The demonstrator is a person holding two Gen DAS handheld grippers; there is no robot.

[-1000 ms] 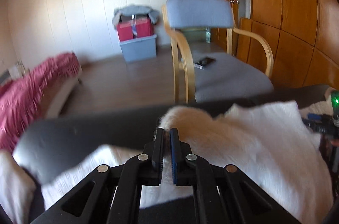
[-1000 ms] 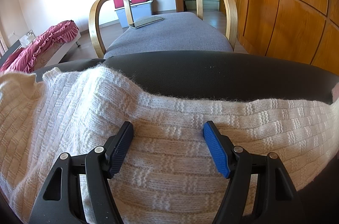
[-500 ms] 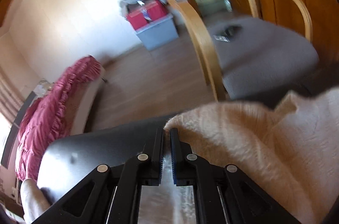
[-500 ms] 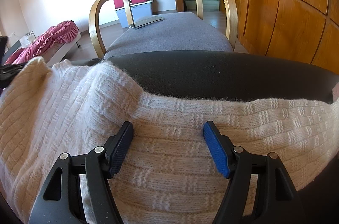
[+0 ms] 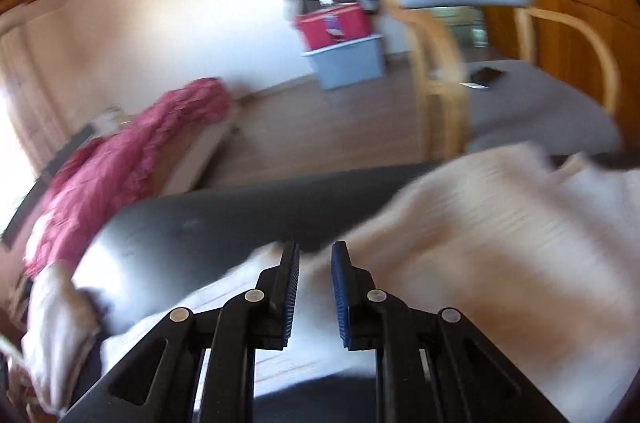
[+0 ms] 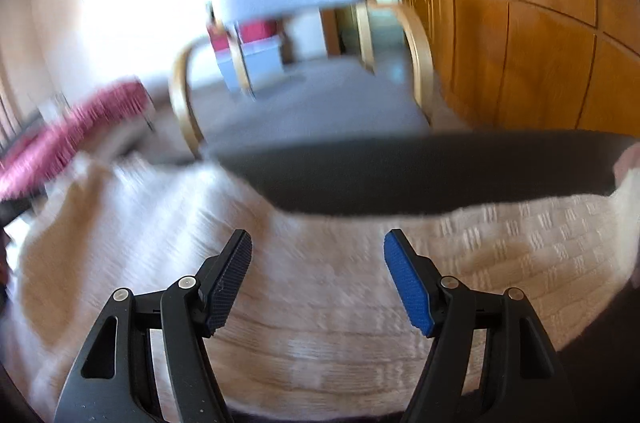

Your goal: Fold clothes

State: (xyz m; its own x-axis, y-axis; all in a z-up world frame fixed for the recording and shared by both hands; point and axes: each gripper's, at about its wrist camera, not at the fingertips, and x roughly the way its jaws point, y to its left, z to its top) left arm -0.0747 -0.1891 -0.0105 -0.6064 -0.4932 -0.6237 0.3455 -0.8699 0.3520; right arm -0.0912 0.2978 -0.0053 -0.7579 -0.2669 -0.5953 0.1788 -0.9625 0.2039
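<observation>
1 cream knitted sweater (image 6: 328, 287) is lying spread across the black counter (image 6: 420, 175), and 2 grippers are working over it. Beyond the counter, 1 grey armchair (image 5: 520, 103) with bent wooden arms is standing on the floor, 1 red box (image 5: 332, 23) is sitting on 1 grey bin (image 5: 348, 63) by the wall, and 1 pink ruffled cover (image 5: 120, 159) is draping a low bed at the left.

Left gripper (image 5: 315, 255) is pointing down toward the sweater's near edge; its jaws have just been opening and are now standing narrowly apart, with a fold of the knit lying between them, though blur is hiding whether the pads are pressing it. 1 second ago the same jaws were pinched tight on a raised peak of the fabric; that peak is now lying lower, over toward the right.

Right gripper (image 6: 318, 247) is hovering tilted downward above the middle of the sweater, its jaws standing wide and gripping nothing, as before. Its view is now blurred, with the armchair sitting farther left than earlier.
</observation>
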